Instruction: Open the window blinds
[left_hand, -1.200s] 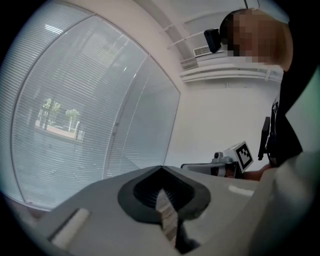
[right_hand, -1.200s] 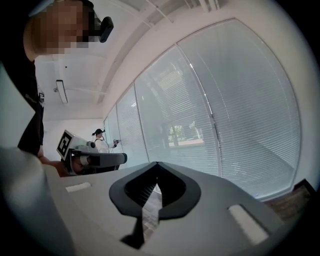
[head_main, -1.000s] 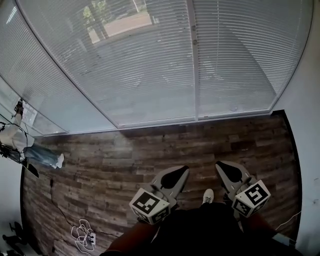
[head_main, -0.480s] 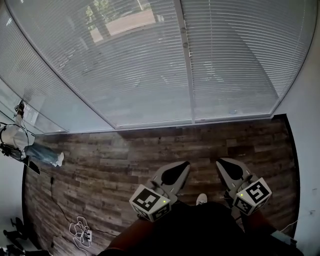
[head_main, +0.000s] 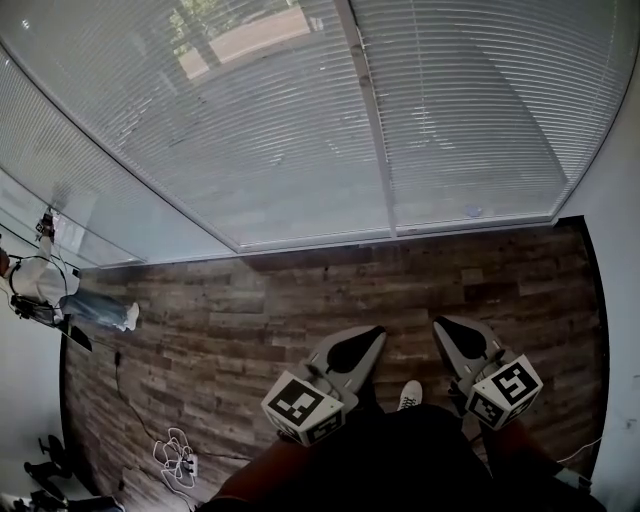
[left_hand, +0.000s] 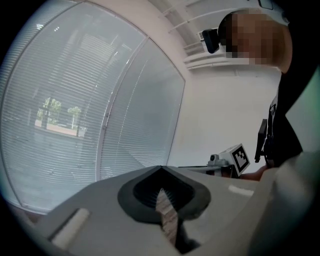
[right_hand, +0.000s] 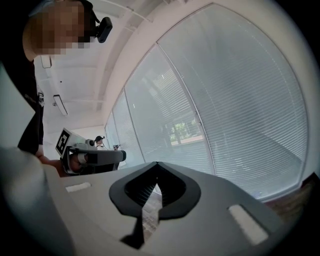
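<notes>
White slatted blinds (head_main: 270, 130) hang lowered over the big windows ahead, on both sides of a vertical frame post (head_main: 365, 120). Trees and a street show faintly through the slats. My left gripper (head_main: 375, 332) and right gripper (head_main: 440, 323) are held low near my body over the wooden floor, well short of the blinds. Both are shut with nothing between the jaws. The left gripper view shows its closed jaws (left_hand: 161, 167) aimed toward the blinds (left_hand: 65, 115). In the right gripper view the closed jaws (right_hand: 156, 163) face the blinds (right_hand: 240, 100) too.
Wooden plank floor (head_main: 250, 320) runs up to the window sill. A white wall (head_main: 620, 250) closes the right side. A person (head_main: 45, 285) stands far left by the windows. A cable and power strip (head_main: 175, 455) lie on the floor at lower left. My shoe (head_main: 410, 393) shows between the grippers.
The frame post has slid left in the head view as the view shifted. Both grippers stay low and shut, almost where they were.
</notes>
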